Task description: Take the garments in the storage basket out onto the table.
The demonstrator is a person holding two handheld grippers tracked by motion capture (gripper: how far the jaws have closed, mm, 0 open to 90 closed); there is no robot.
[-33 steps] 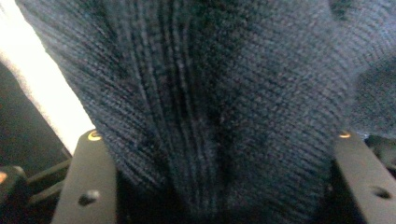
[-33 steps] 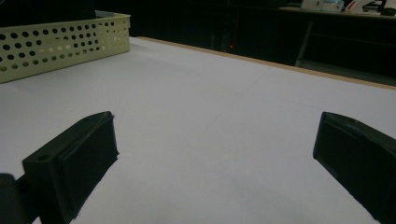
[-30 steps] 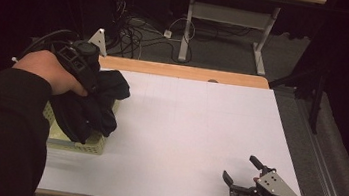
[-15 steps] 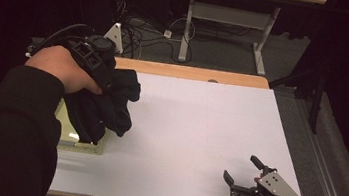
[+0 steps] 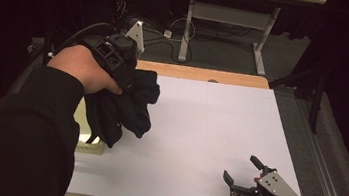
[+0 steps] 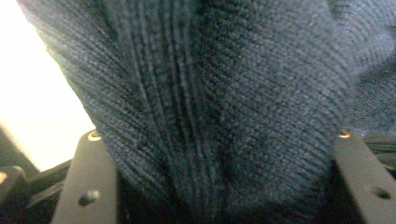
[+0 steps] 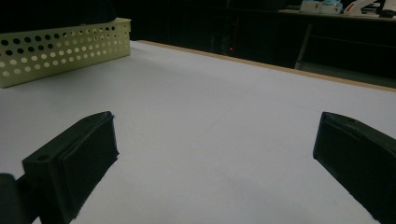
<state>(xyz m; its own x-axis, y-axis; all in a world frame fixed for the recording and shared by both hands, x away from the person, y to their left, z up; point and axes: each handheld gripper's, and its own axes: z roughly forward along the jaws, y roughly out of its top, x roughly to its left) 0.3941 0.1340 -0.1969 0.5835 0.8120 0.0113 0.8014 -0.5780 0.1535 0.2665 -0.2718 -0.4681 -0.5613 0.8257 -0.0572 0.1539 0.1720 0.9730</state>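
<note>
A dark knitted garment hangs bunched from my left gripper, lifted above the table's left side. In the left gripper view the ribbed knit is packed between both jaws, which are shut on it. Under the hanging cloth stands a pale yellow perforated basket, mostly hidden by my sleeve and the garment; its holed wall is seen in the right gripper view. My right gripper rests at the table's near right corner, jaws wide open with nothing between them.
The white table top has a wooden strip along its far edge. Beyond it lie cables and a table frame on the floor. A dark mat runs along the right side.
My left hand has carried the garment up and to the right, away from the basket. The right gripper has stayed where it was.
</note>
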